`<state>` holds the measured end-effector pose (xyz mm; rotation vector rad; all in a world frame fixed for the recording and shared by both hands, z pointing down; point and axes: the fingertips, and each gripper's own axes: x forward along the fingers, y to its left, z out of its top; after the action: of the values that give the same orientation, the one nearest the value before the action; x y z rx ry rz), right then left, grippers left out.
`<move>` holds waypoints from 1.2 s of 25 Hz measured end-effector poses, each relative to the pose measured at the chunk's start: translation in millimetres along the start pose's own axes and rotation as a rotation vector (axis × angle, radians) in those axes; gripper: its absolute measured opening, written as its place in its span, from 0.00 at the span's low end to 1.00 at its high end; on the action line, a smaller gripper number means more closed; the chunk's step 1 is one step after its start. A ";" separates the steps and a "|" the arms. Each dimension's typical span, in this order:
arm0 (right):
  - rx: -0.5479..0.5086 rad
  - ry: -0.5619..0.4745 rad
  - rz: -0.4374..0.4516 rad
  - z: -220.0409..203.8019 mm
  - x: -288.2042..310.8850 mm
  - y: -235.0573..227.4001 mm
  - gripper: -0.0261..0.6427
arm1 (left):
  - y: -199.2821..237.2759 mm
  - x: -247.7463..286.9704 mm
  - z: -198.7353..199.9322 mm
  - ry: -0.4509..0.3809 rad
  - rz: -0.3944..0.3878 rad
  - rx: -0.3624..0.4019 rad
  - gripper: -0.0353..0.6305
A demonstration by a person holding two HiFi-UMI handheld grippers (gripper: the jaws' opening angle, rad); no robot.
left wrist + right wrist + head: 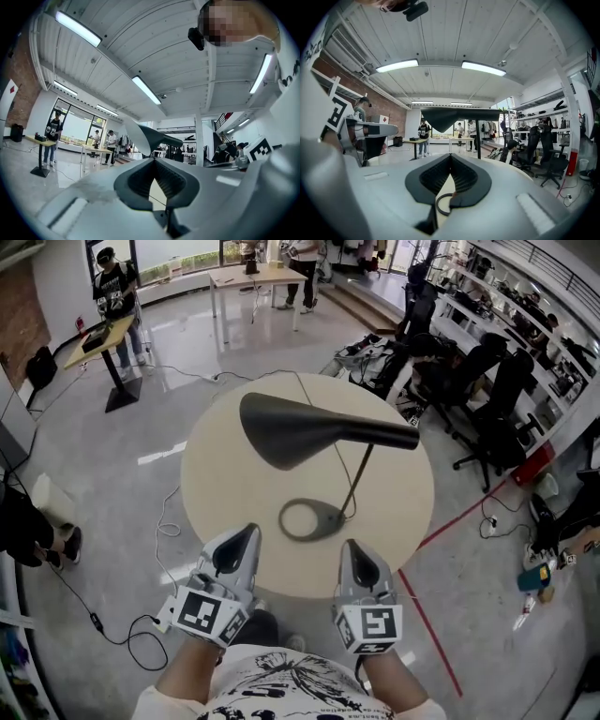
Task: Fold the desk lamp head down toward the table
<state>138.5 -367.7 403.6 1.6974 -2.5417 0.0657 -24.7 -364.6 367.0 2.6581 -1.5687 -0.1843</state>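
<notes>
Left gripper (pixel 242 545) and right gripper (pixel 359 559) sit side by side at the near edge of the round tabletop (pixel 211 474). Both jaws closed tip to tip, nothing between them. Neither touches the lamp (pixel 375 435). Lamp stands mid-tabletop: ring base (pixel 309 519) just ahead of the grippers, thin stem (pixel 356 479) rising from its right side, black head (pixel 291 432) up and roughly level, wide end to the left. Chairs (pixel 487 390) and a person (pixel 114 292) are well behind.
</notes>
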 end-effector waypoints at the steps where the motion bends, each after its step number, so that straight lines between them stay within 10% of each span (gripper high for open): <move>1: -0.003 -0.005 -0.002 5.1 6.8 0.6 0.05 | 5.5 6.1 6.1 -0.010 -0.008 -0.001 0.06; 16: -0.033 0.007 0.001 18.0 77.1 23.5 0.05 | 44.2 77.0 136.6 -0.222 -0.126 0.196 0.06; 30: -0.020 0.051 -0.003 2.4 79.2 20.0 0.05 | 48.9 89.7 109.0 -0.125 -0.109 0.188 0.06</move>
<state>89.7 -433.0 408.9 1.6705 -2.4951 0.0820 -38.2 -464.8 257.1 2.9325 -1.5474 -0.2221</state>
